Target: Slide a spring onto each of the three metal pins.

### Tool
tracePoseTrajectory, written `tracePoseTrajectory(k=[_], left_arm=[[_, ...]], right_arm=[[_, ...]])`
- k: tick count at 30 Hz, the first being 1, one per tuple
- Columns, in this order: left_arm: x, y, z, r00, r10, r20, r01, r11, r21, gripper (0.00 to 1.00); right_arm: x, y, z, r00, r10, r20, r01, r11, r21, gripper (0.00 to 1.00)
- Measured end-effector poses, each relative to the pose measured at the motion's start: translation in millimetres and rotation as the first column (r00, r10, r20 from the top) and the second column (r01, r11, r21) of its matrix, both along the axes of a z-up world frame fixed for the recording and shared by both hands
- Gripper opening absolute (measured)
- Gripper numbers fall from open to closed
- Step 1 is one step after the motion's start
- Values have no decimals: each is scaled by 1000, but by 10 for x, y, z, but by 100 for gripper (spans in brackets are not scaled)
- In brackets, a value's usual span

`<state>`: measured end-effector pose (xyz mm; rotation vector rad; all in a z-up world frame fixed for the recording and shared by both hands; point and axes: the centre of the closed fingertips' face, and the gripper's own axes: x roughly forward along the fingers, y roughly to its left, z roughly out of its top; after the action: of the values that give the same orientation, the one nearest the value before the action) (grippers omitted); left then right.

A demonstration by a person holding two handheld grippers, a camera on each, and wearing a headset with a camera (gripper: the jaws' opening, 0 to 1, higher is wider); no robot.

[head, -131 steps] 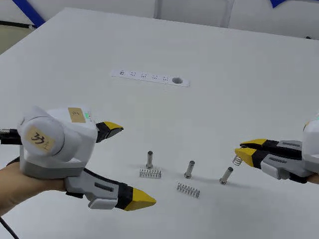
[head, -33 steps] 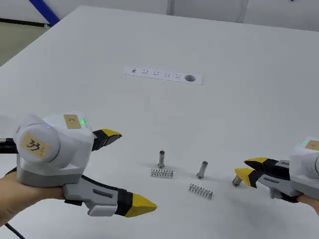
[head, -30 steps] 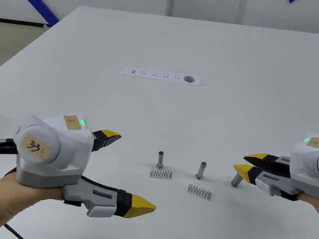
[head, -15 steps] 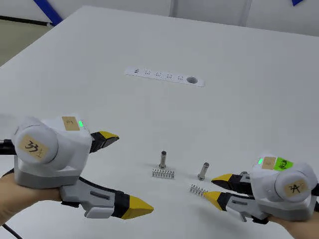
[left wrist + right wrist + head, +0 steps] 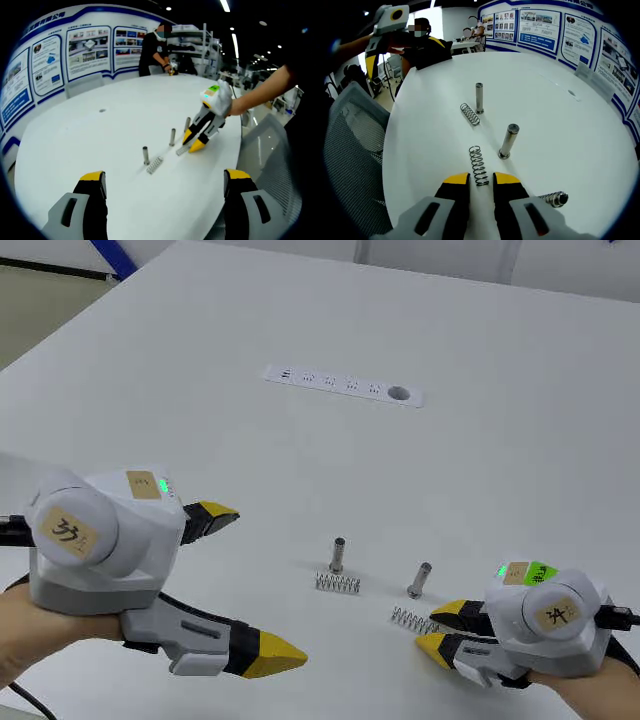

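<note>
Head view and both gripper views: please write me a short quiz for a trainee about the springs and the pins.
1. True or false: the yellow-tipped left gripper is open and holds nothing.
2. How many loose steel coil springs lie on the white table? A one, B two, C three.
3. Fill in: the short steel pin beside the right gripper already carries a ____.
Key: 1 true; 2 B; 3 spring.

The left hand-held gripper gapes wide above the worktop; the right hand-held gripper seemingly touches a spring.
</note>
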<state>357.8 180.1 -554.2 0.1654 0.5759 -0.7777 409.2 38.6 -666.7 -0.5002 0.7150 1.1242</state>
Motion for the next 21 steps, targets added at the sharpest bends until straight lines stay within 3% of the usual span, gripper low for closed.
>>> tracePoseTrajectory(k=[1, 2, 4, 14, 16, 21], left_arm=[[-1, -3, -5, 1000, 0, -1, 0, 1000, 0, 99], [-2, -3, -15, 1000, -1, -4, 1, 1000, 3, 99], [-7, -13, -35, 1000, -6, -9, 6, 1000, 7, 99], [-29, -88, -29, 1000, -28, -8, 28, 1000, -3, 98], [-46, -94, -19, 999, -32, -6, 32, 999, -6, 98], [-44, -99, 4, 1000, -16, -3, 15, 999, -35, 96]], right_arm=[[4, 1, -3, 1000, 1, -2, -1, 1000, 5, 18], [-44, 34, -2, 999, 3, -42, -2, 999, 37, 16], [-22, 6, -6, 999, -1, -35, 2, 1000, 28, 12], [-57, 13, 1, 999, -1, -40, 1, 1000, 4, 11], [-90, 12, 63, 998, -5, -60, 7, 1000, 26, 11], [-125, -15, 332, 999, 17, -31, -15, 998, 64, 11]])
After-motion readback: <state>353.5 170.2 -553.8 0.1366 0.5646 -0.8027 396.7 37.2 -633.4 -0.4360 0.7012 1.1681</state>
